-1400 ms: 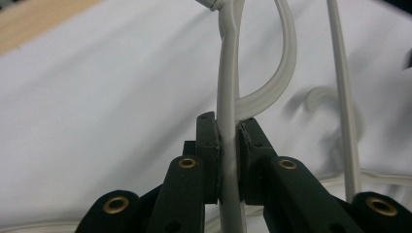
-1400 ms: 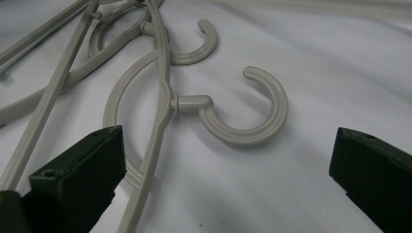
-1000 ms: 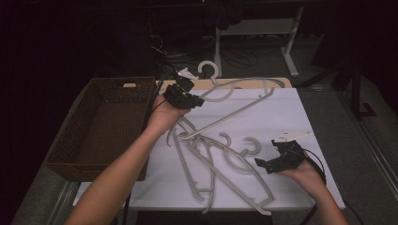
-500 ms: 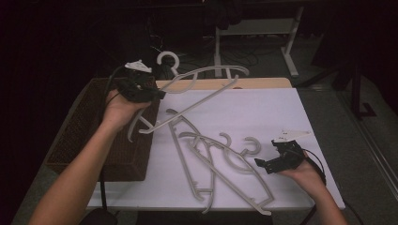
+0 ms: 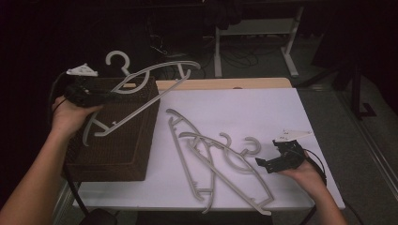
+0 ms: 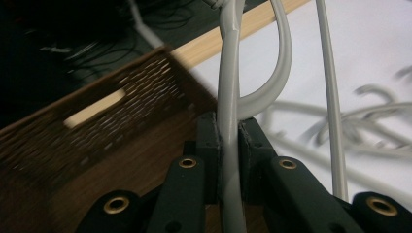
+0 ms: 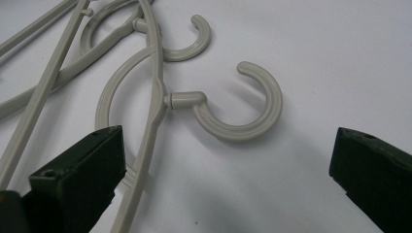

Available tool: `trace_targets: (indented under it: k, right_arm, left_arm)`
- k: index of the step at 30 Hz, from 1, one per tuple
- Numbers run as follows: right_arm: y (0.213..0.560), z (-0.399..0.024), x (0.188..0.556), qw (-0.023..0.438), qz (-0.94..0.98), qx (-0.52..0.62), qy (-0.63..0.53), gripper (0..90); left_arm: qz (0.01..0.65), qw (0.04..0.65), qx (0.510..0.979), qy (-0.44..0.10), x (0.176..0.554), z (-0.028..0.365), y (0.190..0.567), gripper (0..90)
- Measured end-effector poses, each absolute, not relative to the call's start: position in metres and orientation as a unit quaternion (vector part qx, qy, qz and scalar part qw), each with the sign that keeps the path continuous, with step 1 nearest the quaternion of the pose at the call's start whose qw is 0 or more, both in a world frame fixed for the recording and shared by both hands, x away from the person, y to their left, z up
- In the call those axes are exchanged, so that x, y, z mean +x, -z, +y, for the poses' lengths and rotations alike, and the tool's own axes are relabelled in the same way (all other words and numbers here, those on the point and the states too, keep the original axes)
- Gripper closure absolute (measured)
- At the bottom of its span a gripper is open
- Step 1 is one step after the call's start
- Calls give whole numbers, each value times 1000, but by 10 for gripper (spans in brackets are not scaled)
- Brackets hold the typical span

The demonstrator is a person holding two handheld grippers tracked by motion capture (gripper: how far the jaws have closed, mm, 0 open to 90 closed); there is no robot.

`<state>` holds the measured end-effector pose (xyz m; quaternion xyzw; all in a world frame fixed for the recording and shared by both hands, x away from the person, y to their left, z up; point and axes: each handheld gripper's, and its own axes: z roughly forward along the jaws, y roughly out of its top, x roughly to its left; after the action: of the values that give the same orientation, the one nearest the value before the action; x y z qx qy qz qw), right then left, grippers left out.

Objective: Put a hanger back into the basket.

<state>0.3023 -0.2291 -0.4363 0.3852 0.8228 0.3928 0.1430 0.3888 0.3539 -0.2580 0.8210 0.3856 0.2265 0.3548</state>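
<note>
My left gripper (image 5: 111, 95) is shut on a grey plastic hanger (image 5: 165, 65) and holds it in the air over a brown wicker basket (image 5: 117, 150) at the table's left. In the left gripper view the pads (image 6: 209, 141) pinch the hanger's arm (image 6: 228, 97), with the basket wall (image 6: 97, 111) behind. A loose pile of matching hangers (image 5: 220, 164) lies on the white table (image 5: 244, 103). My right gripper (image 5: 263, 165) rests at the pile's right end, open. In the right gripper view its gripper (image 7: 228, 145) frames a hanger's hook (image 7: 243, 107) without touching it.
The basket stands off the table's left edge and looks empty inside. A wooden strip (image 5: 225, 83) runs along the table's far edge. Dark floor with cables and desk legs (image 5: 291, 51) lies beyond. White table top shows at the back right.
My left hand has carried the held hanger leftward, from the back middle of the table to above the basket. The right hand and the pile have stayed put.
</note>
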Motion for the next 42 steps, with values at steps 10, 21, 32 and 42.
trace_targets:
  k: [10,21,32,42]
  right_arm:
    - [438,-230,303,142,820,394,-390,0]
    - [439,-231,303,143,819,396,-390,0]
    - [439,-230,303,143,821,394,-389,0]
    - [438,-231,303,143,820,393,-390,0]
  left_arm:
    - [439,319,802,-249,381,427,271,817]
    - [475,293,792,-245,380,467,294,817]
    - [475,242,815,-228,401,447,323,817]
    - [502,230,807,-208,407,447,348,763]
